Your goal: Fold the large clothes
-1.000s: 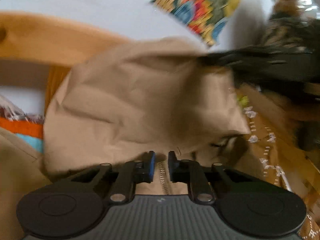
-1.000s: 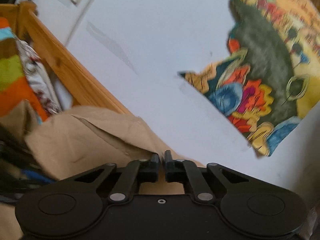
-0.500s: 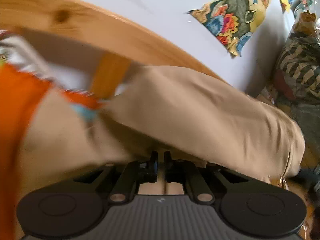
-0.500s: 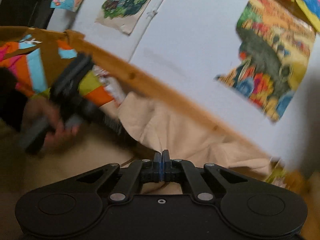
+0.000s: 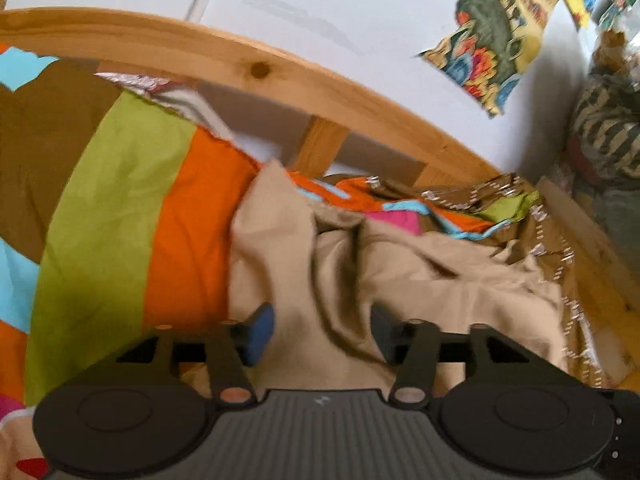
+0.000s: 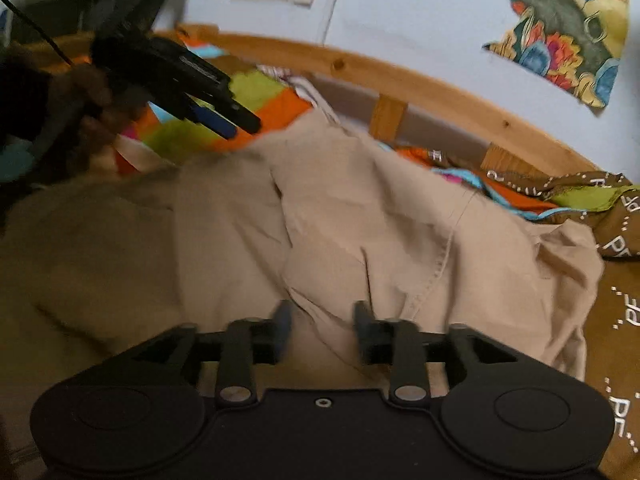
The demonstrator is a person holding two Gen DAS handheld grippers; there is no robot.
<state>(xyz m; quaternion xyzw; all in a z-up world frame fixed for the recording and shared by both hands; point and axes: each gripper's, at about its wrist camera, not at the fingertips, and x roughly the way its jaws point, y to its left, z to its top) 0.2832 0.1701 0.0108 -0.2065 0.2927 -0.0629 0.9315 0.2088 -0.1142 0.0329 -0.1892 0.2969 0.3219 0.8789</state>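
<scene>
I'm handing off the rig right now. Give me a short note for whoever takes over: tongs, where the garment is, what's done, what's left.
Left tongs: open, holding nothing, low over the beige garment.
Right tongs: open, empty, over the same cloth.
Garment: dropped in a rumpled heap on the colourful bedspread, beside the wooden bed rail. Creases and a seam show; no neat fold is visible.
Done: garment laid on the bed and released.
Left: probably spread it flat, find edges, then fold.

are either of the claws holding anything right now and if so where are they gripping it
Nothing is held. The left claw and right claw are both open, jaws spread above the tan garment, which lies loose on the bed.
</scene>
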